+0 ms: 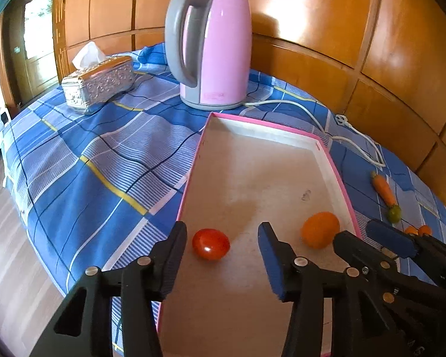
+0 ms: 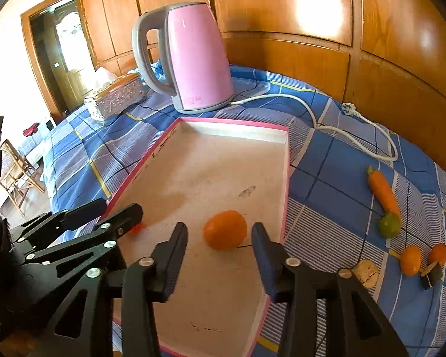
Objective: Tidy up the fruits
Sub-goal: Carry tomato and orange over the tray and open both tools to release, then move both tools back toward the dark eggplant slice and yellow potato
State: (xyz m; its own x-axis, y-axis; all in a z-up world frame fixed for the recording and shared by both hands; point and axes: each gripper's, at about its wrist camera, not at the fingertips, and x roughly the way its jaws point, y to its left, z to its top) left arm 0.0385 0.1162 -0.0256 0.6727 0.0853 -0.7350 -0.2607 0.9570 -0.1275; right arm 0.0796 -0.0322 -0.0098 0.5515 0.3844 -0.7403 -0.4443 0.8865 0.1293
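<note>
The tomato (image 1: 211,244) is seen lying on the floor of the pink-rimmed tray (image 1: 336,166), between the parted fingers of the left gripper (image 1: 223,255), untouched. The orange (image 2: 225,233) rests likewise between the right gripper (image 2: 220,255) fingers, held apart. At 3 o'clock of the tray, a carrot (image 2: 383,192) and lime (image 2: 389,226) are seen on the checked cloth (image 1: 104,154).

The left tool (image 1: 223,245) is black plastic: two angular fingers with triangular cut-outs in their arms, silver round screw heads at the joints, and flat blue pads on the inner faces. The right tool (image 2: 220,247) has the same build, black fingers, silver screws and a blue pad lining one finger.
</note>
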